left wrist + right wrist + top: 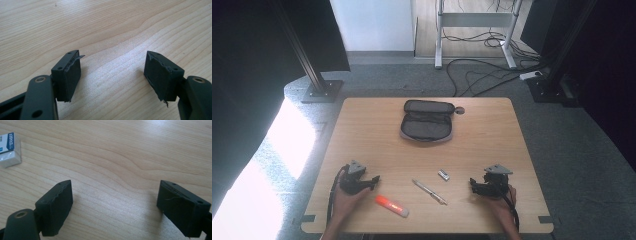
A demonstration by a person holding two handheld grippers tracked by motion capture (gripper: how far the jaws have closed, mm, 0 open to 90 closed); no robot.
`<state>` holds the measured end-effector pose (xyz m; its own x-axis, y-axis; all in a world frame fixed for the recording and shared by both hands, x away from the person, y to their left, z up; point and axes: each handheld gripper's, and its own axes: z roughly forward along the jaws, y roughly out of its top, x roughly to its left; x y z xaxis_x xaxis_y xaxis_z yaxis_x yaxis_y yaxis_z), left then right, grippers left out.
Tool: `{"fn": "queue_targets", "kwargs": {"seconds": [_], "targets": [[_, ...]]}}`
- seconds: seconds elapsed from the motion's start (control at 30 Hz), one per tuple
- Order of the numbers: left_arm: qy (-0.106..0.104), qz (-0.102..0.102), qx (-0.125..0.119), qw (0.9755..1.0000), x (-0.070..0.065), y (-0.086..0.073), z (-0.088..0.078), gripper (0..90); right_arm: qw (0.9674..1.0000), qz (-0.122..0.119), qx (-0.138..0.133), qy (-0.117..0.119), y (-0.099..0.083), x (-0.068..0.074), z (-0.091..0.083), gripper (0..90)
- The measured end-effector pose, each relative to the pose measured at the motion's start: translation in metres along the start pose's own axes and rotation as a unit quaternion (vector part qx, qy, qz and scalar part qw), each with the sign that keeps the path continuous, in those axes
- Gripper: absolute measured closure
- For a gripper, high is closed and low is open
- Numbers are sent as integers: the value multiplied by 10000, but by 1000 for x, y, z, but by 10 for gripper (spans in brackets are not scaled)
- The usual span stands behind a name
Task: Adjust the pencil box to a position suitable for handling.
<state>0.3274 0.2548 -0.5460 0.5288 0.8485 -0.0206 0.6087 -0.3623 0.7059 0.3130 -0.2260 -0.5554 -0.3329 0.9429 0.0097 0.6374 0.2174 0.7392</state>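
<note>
Both grippers — left gripper, right gripper — rest wide and empty on the table; marker, pen, eraser between them, open pencil case at twelve o'clock — seemingly awaiting packing.

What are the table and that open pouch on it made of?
The table looks like pale wood or wood-look laminate: grain lines run across a smooth, faintly shiny top. The pouch seems soft grey-black fabric, judging by its limp, matte, zip-edged flaps.
</note>
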Motion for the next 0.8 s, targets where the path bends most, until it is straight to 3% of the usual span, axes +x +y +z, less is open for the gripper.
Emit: {"fn": "queue_targets", "kwargs": {"seconds": [0.3, 0.8], "targets": [[-2, 27, 6, 10000, 0, 1, 1, 288, 9999, 65, -22, -92, 0, 2, 0, 143], [85, -9, 24, 10000, -2, 4, 4, 281, 10000, 49, -40, -49, -3, 4, -3, 153]]}}
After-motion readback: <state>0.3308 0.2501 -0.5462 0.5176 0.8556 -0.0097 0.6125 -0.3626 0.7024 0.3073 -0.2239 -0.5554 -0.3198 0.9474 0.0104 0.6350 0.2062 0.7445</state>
